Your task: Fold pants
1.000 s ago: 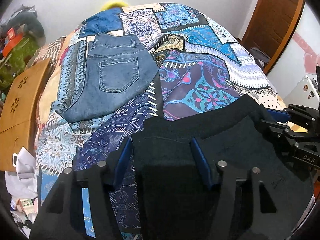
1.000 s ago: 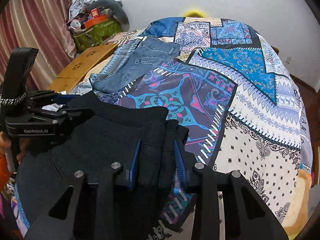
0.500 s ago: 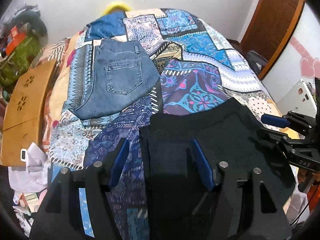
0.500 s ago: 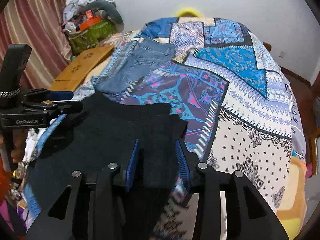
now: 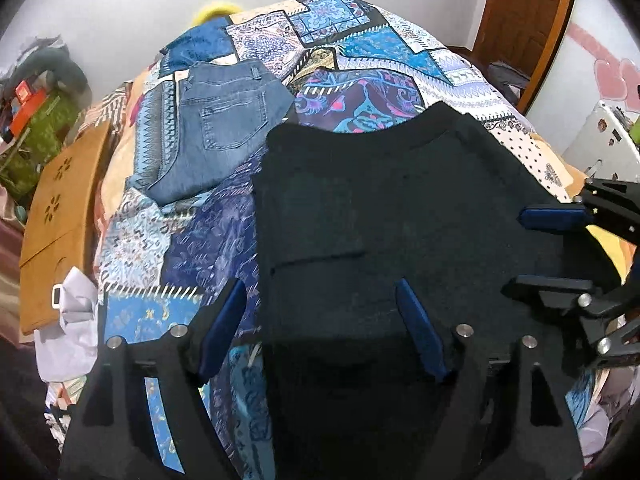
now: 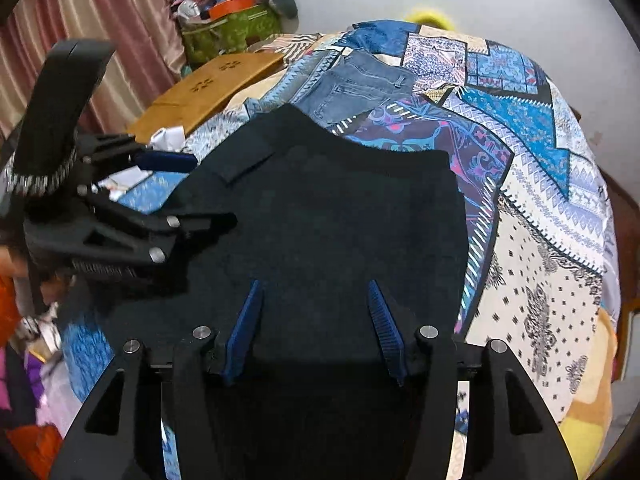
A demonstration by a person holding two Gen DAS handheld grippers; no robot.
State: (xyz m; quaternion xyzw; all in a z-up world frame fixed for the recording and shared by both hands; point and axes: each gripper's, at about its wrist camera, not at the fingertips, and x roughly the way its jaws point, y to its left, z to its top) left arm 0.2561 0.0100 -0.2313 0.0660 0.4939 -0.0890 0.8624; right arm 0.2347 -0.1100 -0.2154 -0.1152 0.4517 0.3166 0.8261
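Black pants [image 5: 380, 216]: spread flat on the near part of the bed, waistband at the far edge, a pocket flap showing near its left side.
Left gripper [image 5: 320, 312]: jaws spread wide, released, the pants' left edge between its fingers.
Right gripper [image 6: 314, 312]: jaws apart, nothing clamped, over the pants' right half.
Patchwork bedspread [image 6: 532, 216]: under the pants.
Folded blue jeans [image 5: 224, 128]: on the bedspread, beyond the pants' far left corner.
Wooden board [image 5: 56, 216]: left of the bed.
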